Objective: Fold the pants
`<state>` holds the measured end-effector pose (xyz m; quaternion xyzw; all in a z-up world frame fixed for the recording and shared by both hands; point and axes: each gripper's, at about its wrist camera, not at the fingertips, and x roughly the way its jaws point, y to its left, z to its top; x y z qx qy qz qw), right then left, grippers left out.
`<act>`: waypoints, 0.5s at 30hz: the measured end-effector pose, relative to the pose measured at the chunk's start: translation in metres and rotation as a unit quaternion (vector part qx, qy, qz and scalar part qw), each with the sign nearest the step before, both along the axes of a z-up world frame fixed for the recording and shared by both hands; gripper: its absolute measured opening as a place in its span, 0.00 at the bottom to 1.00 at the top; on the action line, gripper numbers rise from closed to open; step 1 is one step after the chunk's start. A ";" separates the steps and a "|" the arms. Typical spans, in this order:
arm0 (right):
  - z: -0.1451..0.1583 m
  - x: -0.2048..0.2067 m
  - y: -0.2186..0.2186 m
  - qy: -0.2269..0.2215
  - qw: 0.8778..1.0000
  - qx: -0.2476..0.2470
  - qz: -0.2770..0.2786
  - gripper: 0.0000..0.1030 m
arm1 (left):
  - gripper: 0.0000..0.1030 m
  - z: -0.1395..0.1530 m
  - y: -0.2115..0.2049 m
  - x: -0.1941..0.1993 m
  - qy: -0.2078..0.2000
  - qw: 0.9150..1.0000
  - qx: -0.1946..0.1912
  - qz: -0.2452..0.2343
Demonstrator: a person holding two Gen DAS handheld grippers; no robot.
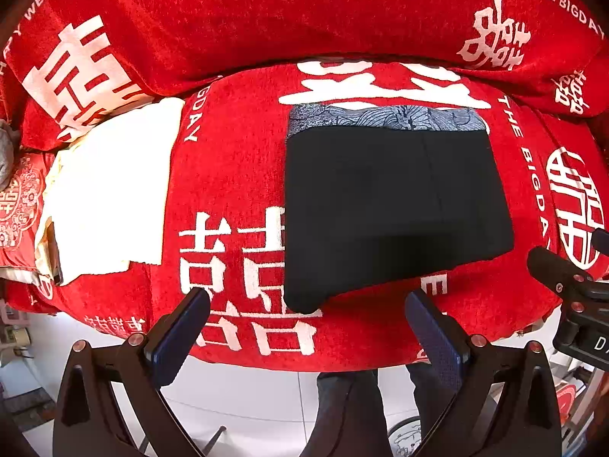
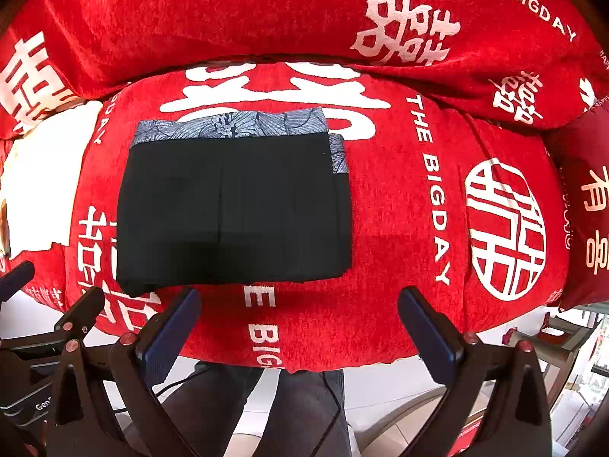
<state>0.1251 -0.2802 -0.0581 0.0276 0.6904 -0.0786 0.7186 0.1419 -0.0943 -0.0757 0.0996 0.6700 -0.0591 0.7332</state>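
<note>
Left wrist view, left gripper spread wide, empty, right gripper likewise, folded pants untouched.

Your folded pants lie on the sofa seat, ahead of both grippers, with the backrest cushion behind them and a folded cloth well apart to their left.

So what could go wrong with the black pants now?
The folded black pants lie close to the front edge of the red sofa cover, so a nudge might slide them off. Both the left gripper and right gripper are open and empty; a grab at one layer could undo the fold.
</note>
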 end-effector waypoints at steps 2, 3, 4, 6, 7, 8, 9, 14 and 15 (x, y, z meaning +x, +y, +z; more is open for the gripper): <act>0.000 0.000 0.000 0.001 1.000 0.000 -0.001 1.00 | 1.00 0.000 0.000 0.000 0.000 1.000 -0.001 0.000; 0.000 0.000 0.001 0.000 1.000 0.000 -0.001 1.00 | 1.00 -0.001 0.000 0.000 0.001 1.000 -0.003 -0.001; 0.000 0.000 0.001 0.000 1.000 0.000 -0.001 1.00 | 1.00 -0.001 0.000 0.000 0.002 1.000 -0.003 -0.002; -0.001 -0.001 0.002 0.001 1.000 0.000 0.000 1.00 | 1.00 -0.001 0.000 0.000 0.001 1.000 -0.003 -0.004; -0.001 -0.001 0.002 0.000 1.000 -0.001 0.000 1.00 | 1.00 -0.001 -0.001 0.000 0.001 1.000 -0.003 -0.004; -0.002 -0.002 0.001 0.000 1.000 -0.001 0.000 1.00 | 1.00 -0.001 -0.001 0.000 0.002 1.000 -0.006 -0.004; -0.001 -0.001 0.002 0.001 1.000 0.000 -0.001 1.00 | 1.00 -0.001 -0.001 0.000 0.003 1.000 -0.008 -0.004; -0.002 -0.001 0.002 0.000 1.000 -0.002 0.000 1.00 | 1.00 0.000 -0.001 0.001 -0.007 1.000 -0.005 -0.005; -0.002 -0.001 0.002 0.000 1.000 -0.003 0.001 1.00 | 1.00 0.001 -0.001 0.001 -0.007 1.000 -0.006 -0.004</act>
